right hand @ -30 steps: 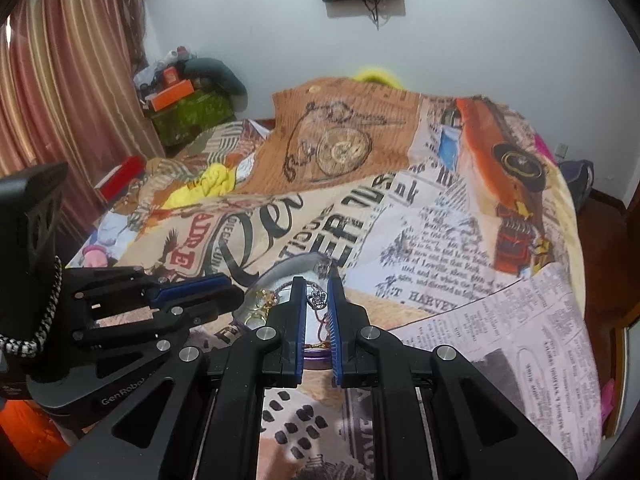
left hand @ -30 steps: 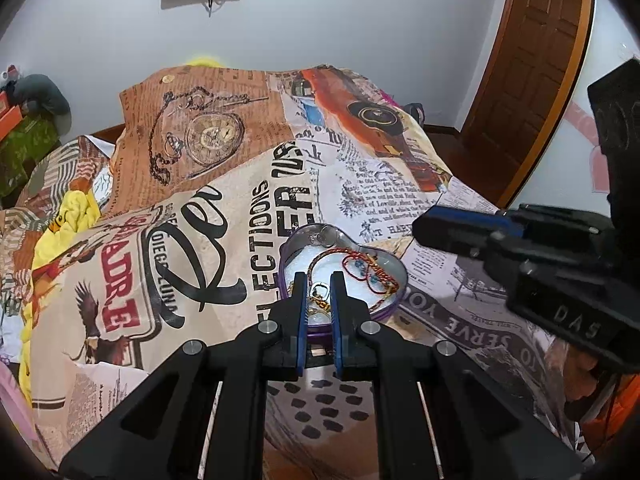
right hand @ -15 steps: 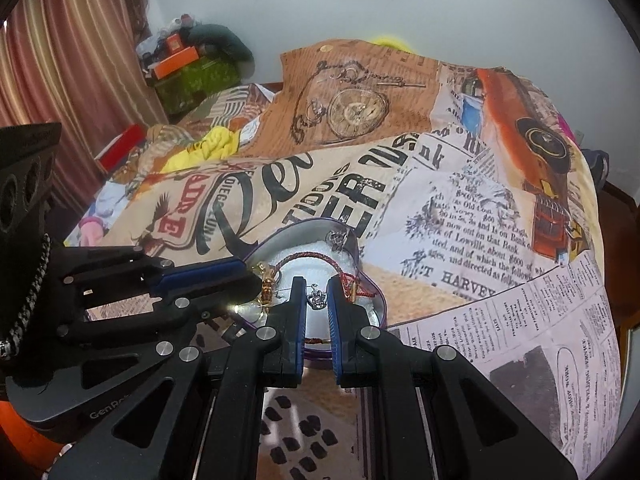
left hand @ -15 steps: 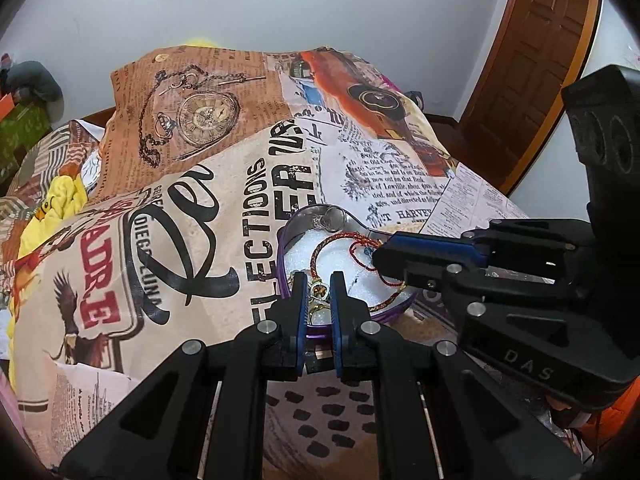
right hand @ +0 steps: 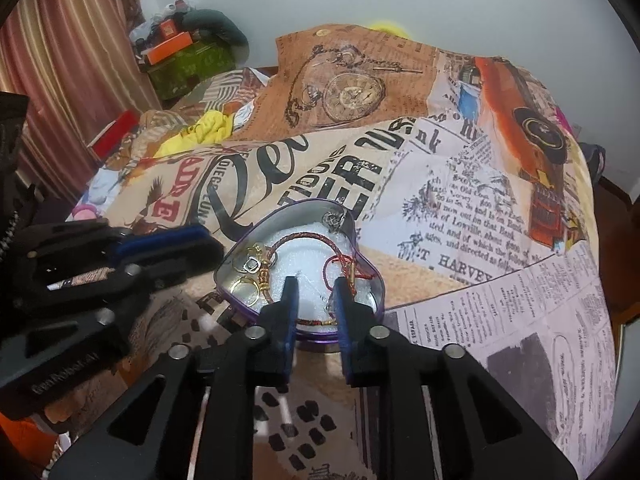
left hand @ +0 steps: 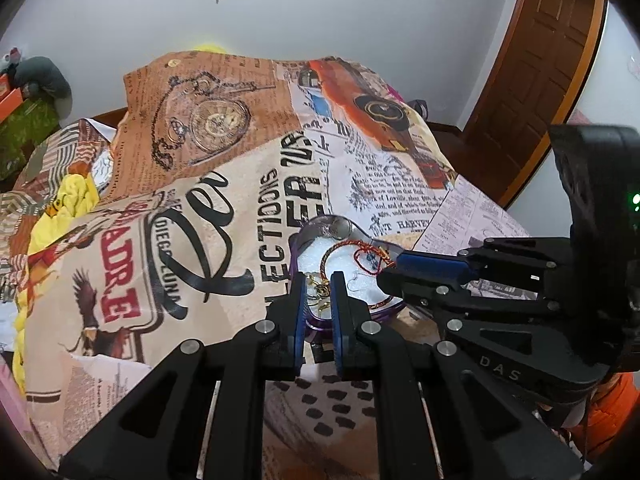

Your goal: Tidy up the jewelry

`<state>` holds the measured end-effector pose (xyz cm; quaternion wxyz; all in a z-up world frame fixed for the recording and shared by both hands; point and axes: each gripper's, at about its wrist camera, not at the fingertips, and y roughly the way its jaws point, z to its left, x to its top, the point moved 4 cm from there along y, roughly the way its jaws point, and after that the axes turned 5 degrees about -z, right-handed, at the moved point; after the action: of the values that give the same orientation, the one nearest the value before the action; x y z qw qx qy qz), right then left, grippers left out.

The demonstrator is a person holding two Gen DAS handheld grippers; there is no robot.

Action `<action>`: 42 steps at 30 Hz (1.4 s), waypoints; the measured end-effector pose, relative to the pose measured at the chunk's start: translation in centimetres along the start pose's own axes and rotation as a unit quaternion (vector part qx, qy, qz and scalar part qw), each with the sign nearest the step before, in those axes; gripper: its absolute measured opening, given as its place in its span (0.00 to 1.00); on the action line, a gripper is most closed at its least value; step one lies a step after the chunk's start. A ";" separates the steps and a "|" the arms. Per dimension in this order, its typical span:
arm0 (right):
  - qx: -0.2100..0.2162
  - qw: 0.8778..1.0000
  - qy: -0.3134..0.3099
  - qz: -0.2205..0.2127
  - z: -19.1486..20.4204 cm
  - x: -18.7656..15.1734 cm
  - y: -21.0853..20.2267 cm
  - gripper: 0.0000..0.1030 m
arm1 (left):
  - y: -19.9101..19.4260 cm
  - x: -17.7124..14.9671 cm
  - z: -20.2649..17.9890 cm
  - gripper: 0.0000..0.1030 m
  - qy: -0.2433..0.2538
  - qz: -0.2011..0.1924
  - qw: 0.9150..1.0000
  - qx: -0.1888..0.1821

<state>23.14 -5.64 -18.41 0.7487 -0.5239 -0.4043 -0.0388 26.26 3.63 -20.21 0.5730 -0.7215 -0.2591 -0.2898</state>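
Observation:
A purple heart-shaped tin (right hand: 362, 258) with white padding lies on the printed bedspread; it also shows in the left wrist view (left hand: 316, 322). Inside lie a braided red bracelet (right hand: 304, 236), gold rings (right hand: 250, 266), a red cord (right hand: 340, 266) and a silver piece (right hand: 334, 218). My right gripper (right hand: 314, 292) is open over the tin's near part, with nothing between its fingers. My left gripper (left hand: 320, 280) stands at the tin's near left rim, its jaws a narrow gap apart, gold pieces (left hand: 320, 290) showing between them. The left gripper also shows in the right wrist view (right hand: 176, 240).
The bedspread (right hand: 440, 200) covers the whole bed. Yellow cloth (right hand: 208, 128) lies far left. A green box with orange boxes (right hand: 188, 56) stands by the curtain. A wooden door (left hand: 552, 60) is at the right, a wall behind.
My right gripper has opened wider and come down over the tin. The left gripper has stayed at the tin's rim, its narrow gap unchanged.

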 end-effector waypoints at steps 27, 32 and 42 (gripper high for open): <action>-0.097 0.928 -0.028 -0.358 7.3 1.9 -28.4 0.18 | -24.6 3.5 -6.7 0.39 0.046 -0.279 0.958 0.051; -0.122 0.907 -0.025 -0.402 8.7 0.3 -31.7 0.31 | -28.9 2.3 -7.6 0.58 0.034 -0.337 0.939 0.064; -0.161 0.888 0.000 -0.431 9.7 -1.3 -32.8 0.97 | -32.2 0.0 -8.2 0.96 0.031 -0.371 0.924 0.088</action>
<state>0.97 -12.89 6.65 0.5637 -0.4116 -0.5786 -0.4219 2.55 2.36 3.02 0.4930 -0.5112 -0.5151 -0.4798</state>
